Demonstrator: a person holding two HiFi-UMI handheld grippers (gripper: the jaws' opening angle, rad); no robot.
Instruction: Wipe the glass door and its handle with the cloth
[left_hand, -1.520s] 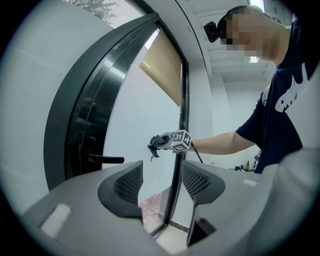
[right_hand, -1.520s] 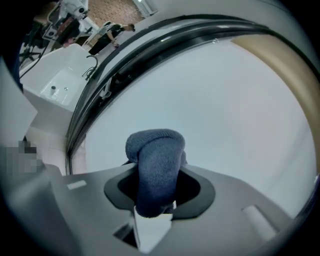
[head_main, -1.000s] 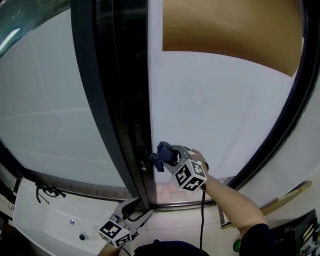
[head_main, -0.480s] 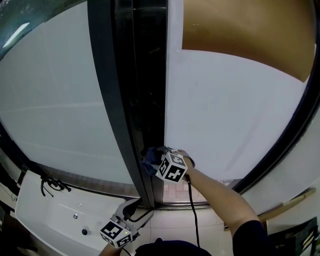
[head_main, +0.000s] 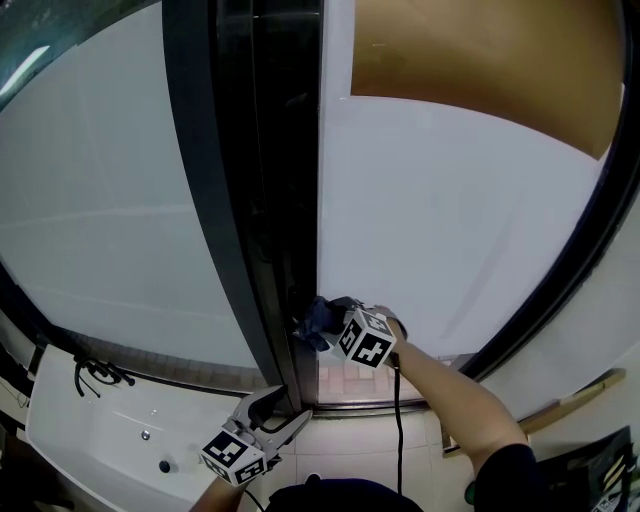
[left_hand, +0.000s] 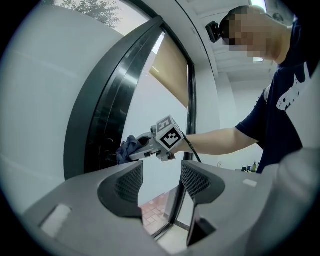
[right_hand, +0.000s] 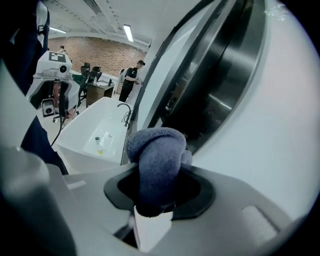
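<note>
The glass door (head_main: 450, 230) is a frosted white pane set in a dark frame (head_main: 250, 200). My right gripper (head_main: 325, 318) is shut on a bunched blue cloth (head_main: 315, 315) and presses it against the pane's left edge, low on the door where it meets the dark frame. In the right gripper view the cloth (right_hand: 157, 155) bulges out between the jaws, right by the dark frame (right_hand: 220, 80). The handle cannot be told apart in the dark strip. My left gripper (head_main: 280, 412) hangs open and empty below, pointing up at the cloth (left_hand: 127, 148).
A white sink counter (head_main: 100, 430) with a tap stands at the lower left, close to the door. A brown blind (head_main: 470, 60) covers the top of the pane. A wooden stick (head_main: 575, 398) lies at the lower right. A person (right_hand: 131, 77) stands far back.
The right gripper moved the cloth left from the pane to the dark frame edge, then shifted slightly back right. The left gripper rose a little and stayed open.
</note>
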